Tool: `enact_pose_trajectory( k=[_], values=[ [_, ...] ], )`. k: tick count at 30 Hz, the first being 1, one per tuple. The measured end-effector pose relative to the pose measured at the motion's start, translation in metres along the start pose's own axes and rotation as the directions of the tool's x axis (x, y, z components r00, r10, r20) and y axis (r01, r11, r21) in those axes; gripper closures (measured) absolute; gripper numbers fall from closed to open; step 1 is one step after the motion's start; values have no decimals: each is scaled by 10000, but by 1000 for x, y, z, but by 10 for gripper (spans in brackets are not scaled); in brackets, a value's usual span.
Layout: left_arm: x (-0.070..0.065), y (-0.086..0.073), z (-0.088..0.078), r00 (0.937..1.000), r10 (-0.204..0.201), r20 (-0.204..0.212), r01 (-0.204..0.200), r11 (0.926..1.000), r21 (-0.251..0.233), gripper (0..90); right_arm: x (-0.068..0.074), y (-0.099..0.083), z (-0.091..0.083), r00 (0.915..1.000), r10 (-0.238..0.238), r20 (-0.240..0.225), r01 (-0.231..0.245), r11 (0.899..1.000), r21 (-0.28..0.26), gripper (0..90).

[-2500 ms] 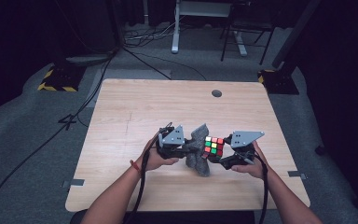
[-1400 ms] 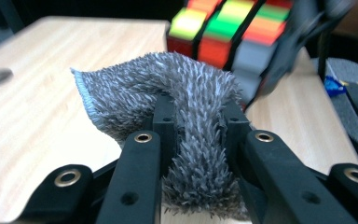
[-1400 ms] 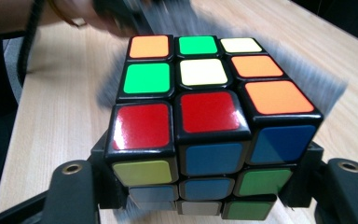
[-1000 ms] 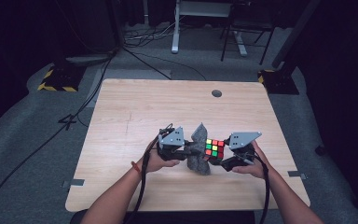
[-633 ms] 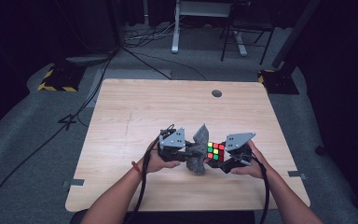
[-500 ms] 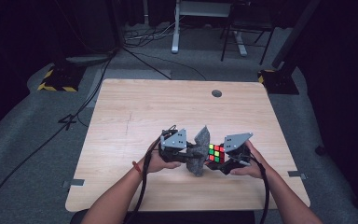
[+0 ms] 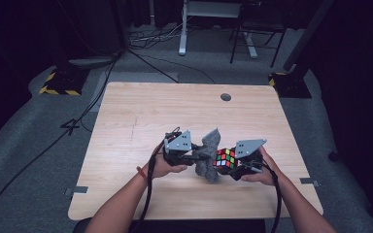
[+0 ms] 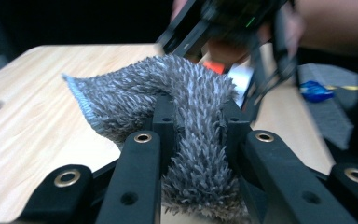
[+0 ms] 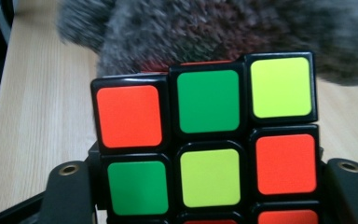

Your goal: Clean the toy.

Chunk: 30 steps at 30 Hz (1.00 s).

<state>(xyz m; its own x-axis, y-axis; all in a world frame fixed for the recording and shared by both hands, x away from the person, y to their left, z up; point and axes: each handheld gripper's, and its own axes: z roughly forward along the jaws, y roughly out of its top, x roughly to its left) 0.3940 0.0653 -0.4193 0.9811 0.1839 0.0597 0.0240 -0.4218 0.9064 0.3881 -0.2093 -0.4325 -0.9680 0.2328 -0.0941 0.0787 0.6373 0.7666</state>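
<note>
A shaggy grey cloth [image 7: 209, 154] hangs between my two hands above the wooden table [image 7: 126, 116]. My left gripper [image 7: 194, 154] is shut on the cloth [image 8: 191, 121], whose pile bulges between the black jaws. My right gripper [image 7: 227, 164] is shut on a scrambled puzzle cube [image 7: 225, 158]. In the right gripper view the cube [image 9: 205, 140] stands very close, showing orange, green and yellow tiles, and the cloth [image 9: 223, 32] presses against its far side. The cube's lower part is hidden by the jaws.
A round cable hole [image 7: 226, 97] sits near the table's far edge. Cables [image 7: 148, 191] trail from each gripper toward the near edge. Beyond the table are a desk frame [image 7: 182, 29], a chair base and yellow-black floor markers [image 7: 58, 90].
The right gripper has brought the cube leftward against the cloth. The left gripper has kept its hold and barely moved.
</note>
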Motion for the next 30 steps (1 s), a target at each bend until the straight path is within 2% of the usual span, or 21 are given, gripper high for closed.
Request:
enact_pose_trajectory(
  k=[3,5,9,10,12,14,18,20,23,25,28,30],
  values=[
    [5,-7,1,9994,-286,-185,292,9991,319,746,-2,2,-9,9998,192,107,-185,9981,-592,332],
    [6,-12,8,9986,-512,136,506,9978,423,745,-2,4,-13,9995,302,77,-292,9945,-1004,332],
    [-2,-10,19,9986,-296,447,269,9979,587,745,1,6,-12,9993,344,115,-325,9902,-1358,332],
    [-4,-8,20,9989,-265,388,241,9979,593,745,1,7,-10,9993,369,100,-353,9905,-1326,332],
    [-3,-8,17,9982,-414,426,403,9989,244,745,0,5,-10,9991,398,135,-376,9896,-1385,333],
    [-2,-6,10,9973,-522,517,537,9982,-283,745,-2,3,-10,9979,642,15,-632,9860,-1542,333],
    [-3,2,-3,9978,-350,555,400,9949,-929,745,-1,1,-6,9983,580,-46,-581,9886,-1392,332],
    [-4,4,-7,9980,-259,579,325,9925,-1176,745,1,2,-3,9993,368,-9,-366,9923,-1184,332],
    [-4,5,-8,9983,-213,544,274,9932,-1136,745,3,3,1,9994,346,-69,-352,9932,-1108,333],
    [-2,3,-8,9980,-343,534,400,9931,-1103,746,3,3,1,9993,377,-17,-376,9927,-1148,334],
    [1,0,-7,9976,-430,538,481,9941,-970,746,1,2,-2,9985,539,-14,-535,9875,-1485,335],
    [2,-3,-4,9975,-447,539,485,9963,-705,746,1,3,-5,9984,558,7,-548,9826,-1773,335]
  ],
)
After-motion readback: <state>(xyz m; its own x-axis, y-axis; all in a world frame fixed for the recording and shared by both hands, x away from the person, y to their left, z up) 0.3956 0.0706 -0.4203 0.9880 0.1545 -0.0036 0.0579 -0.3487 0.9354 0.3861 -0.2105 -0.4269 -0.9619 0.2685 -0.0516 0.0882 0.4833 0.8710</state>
